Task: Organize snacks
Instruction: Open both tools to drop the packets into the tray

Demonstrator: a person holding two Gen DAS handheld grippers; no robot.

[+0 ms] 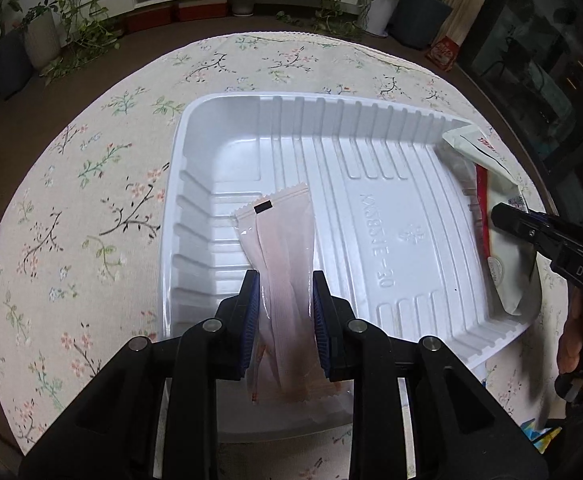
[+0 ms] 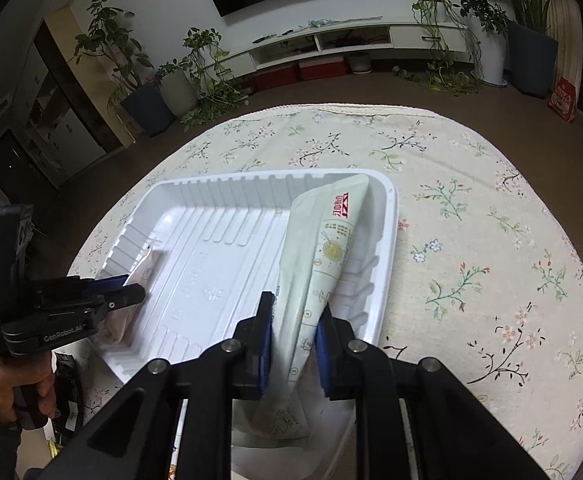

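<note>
We find the left gripper (image 1: pixel 285 312) clamped on a pale pink snack sachet (image 1: pixel 281 248), its blue pads pressing the lower half of the pack; the sachet's crimped top end reaches forward over the left end of the white plastic tray (image 1: pixel 227 98), and whether it touches the tray floor we cannot tell. The right gripper (image 2: pixel 293 332) is closed on a pale green snack packet (image 2: pixel 323 248) with red lettering; that packet runs along the tray's right side, its far end at the far right corner. The tray stands on a round table under a floral tablecloth (image 2: pixel 471 240).

We judge both packs light, soft and easily deformed; the green packet is already folded into a ridge between the pads, and the pink film looks glossy, hence likely slippery. Contents may be brittle, so a firm squeeze risks crushing them; a hold near the middle limits drooping, while the crimped end seals give a flat, safer purchase. On release we expect each pack to settle limply rather than keep its shape; the ribbed tray walls (image 2: pixel 219 192) should stop sliding.
</note>
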